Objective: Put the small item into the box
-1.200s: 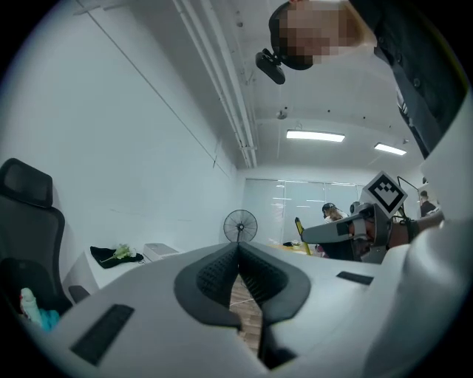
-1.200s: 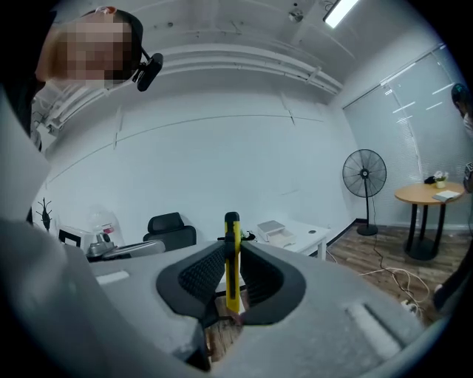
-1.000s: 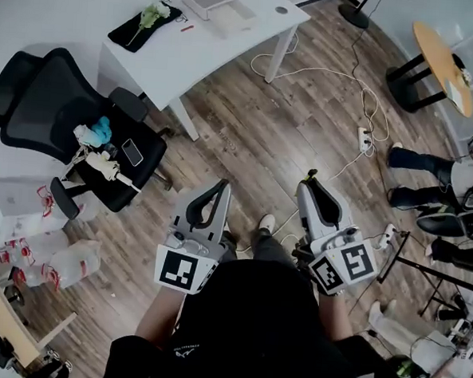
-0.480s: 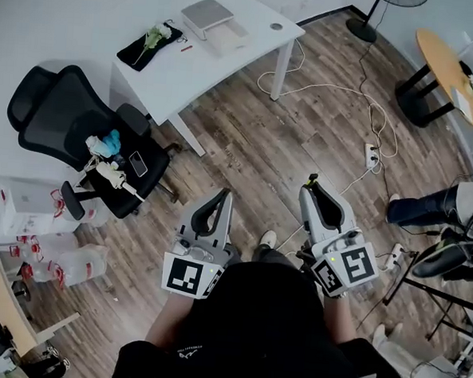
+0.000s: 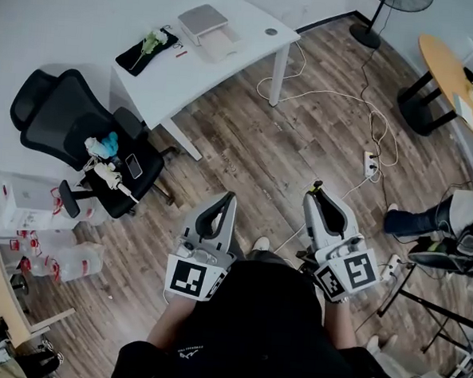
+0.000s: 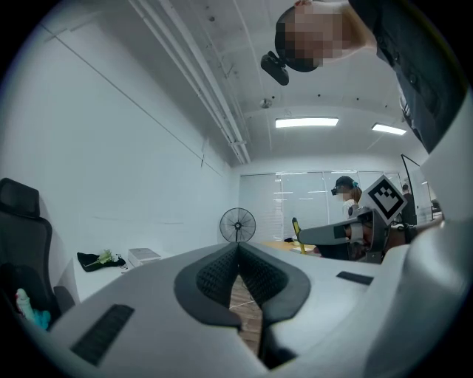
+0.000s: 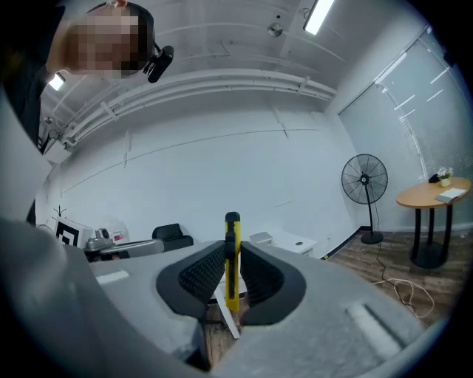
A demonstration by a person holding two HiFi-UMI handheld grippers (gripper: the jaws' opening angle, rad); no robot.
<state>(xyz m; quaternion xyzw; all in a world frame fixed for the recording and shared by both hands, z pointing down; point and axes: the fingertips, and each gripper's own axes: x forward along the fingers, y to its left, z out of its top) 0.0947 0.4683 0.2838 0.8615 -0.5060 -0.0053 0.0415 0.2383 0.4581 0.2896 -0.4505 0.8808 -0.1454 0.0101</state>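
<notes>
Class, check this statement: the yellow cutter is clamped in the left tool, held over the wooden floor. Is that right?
No. The yellow cutter is clamped in the right tool, as the right gripper view shows; the left tool is shut on nothing. It is indeed held over the wooden floor.

Soft, even light fills the room; the white table (image 5: 228, 64) throws only a faint shadow on the floor (image 5: 303, 140) beside it. Far from the table lines bow (wide-angle bending). High above the table, ceiling lamps (image 6: 307, 122) glare; the gripper views have black corners and blurred foregrounds.
</notes>
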